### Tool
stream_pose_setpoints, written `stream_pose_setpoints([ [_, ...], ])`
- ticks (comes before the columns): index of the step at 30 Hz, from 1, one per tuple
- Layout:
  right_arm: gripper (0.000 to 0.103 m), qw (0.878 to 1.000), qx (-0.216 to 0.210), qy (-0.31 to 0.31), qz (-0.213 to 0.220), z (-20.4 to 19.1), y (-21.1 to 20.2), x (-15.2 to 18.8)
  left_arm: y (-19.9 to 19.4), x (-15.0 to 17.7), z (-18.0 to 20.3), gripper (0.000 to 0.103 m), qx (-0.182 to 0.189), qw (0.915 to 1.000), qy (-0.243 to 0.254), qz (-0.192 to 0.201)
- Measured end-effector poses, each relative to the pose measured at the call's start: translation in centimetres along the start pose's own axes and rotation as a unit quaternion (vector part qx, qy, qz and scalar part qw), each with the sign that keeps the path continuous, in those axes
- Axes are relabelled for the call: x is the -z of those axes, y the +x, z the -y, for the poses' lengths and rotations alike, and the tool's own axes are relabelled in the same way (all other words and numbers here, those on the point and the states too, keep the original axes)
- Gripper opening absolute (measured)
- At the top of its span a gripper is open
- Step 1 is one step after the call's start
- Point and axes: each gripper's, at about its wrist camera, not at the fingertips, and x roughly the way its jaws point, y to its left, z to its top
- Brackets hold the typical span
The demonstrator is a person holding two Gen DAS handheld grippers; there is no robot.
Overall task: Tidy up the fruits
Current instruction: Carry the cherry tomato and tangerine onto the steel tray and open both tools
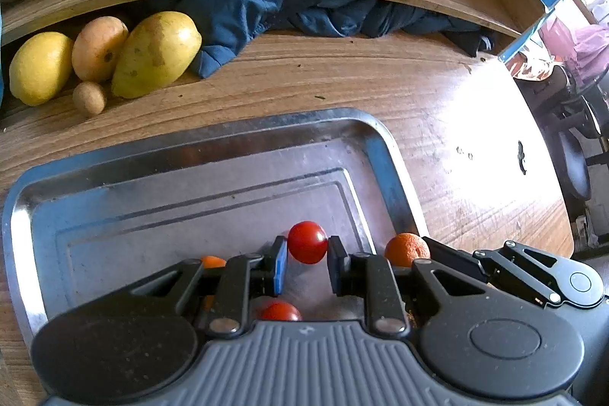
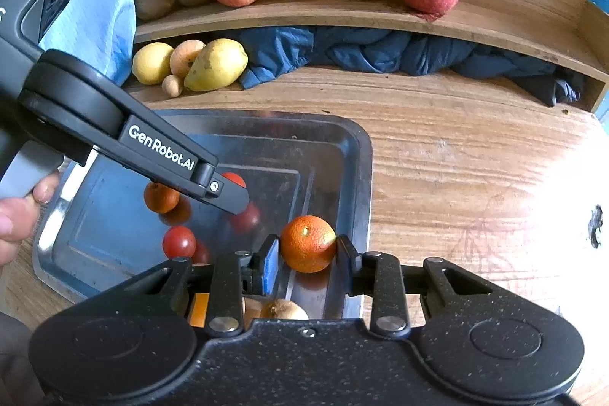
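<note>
Squarely between left claw (image 1: 307,263) pads: tomato (image 1: 307,241).

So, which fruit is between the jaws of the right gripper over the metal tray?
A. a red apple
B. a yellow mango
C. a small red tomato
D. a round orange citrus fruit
D: in the right wrist view the right gripper has its jaws closed on the round orange citrus fruit above the shiny metal tray, while the left gripper holds the small red tomato.
</note>
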Motion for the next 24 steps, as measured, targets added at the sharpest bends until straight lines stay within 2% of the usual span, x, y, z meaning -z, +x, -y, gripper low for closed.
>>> stream_pose_setpoints([
  [14, 0.035, 1.0, 0.012, 0.01, 0.002, -0.3, -0.4, 0.4, -0.3, 0.4, -0.2, 0.025, -0.002, 0.9999, 0.011, -0.005],
  [17, 0.036, 1.0, 0.016, 0.011, 0.005, -0.3, -0.6, 0.3, -0.5, 0.5, -0.1, 0.031, -0.001, 0.9999, 0.015, -0.002],
  [24, 0.048, 0.999, 0.032, 0.019, 0.02, -0.5, -1.3, 0.5, -1.5, 0.6, -0.2, 0.049, -0.001, 0.9997, 0.022, 0.011],
])
